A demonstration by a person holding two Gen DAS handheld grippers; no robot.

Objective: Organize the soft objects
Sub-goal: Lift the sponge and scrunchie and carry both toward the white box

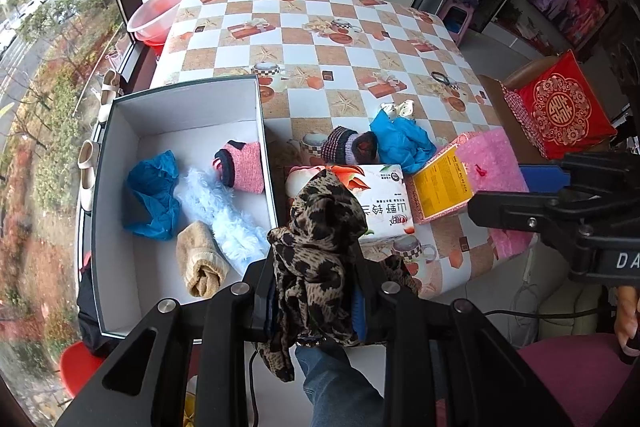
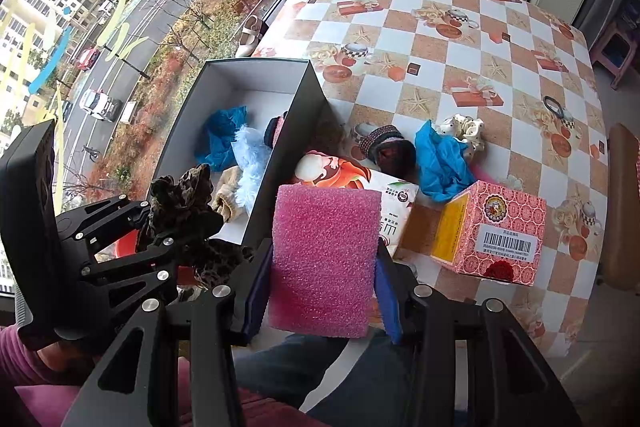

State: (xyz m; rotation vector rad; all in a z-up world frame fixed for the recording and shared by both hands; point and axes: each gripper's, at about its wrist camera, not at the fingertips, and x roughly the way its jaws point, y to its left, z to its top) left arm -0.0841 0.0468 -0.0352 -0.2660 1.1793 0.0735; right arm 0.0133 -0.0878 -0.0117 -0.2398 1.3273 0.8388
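Two grips loaded. Left wrist: left gripper (image 1: 316,291) clamped on leopard-print cloth (image 1: 320,227), held beside open box (image 1: 184,107). Right wrist: right gripper (image 2: 320,291) clamped on pink foam block (image 2: 324,255), above table (image 2: 440,27) front edge, just right of box.

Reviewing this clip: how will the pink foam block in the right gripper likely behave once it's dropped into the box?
The pink foam block looks open-celled and probably very light, so it may bounce or settle crookedly. It holds a square shape between the right gripper fingers, so likely springy rather than floppy. Its rough surface probably resists sliding against the white box floor.
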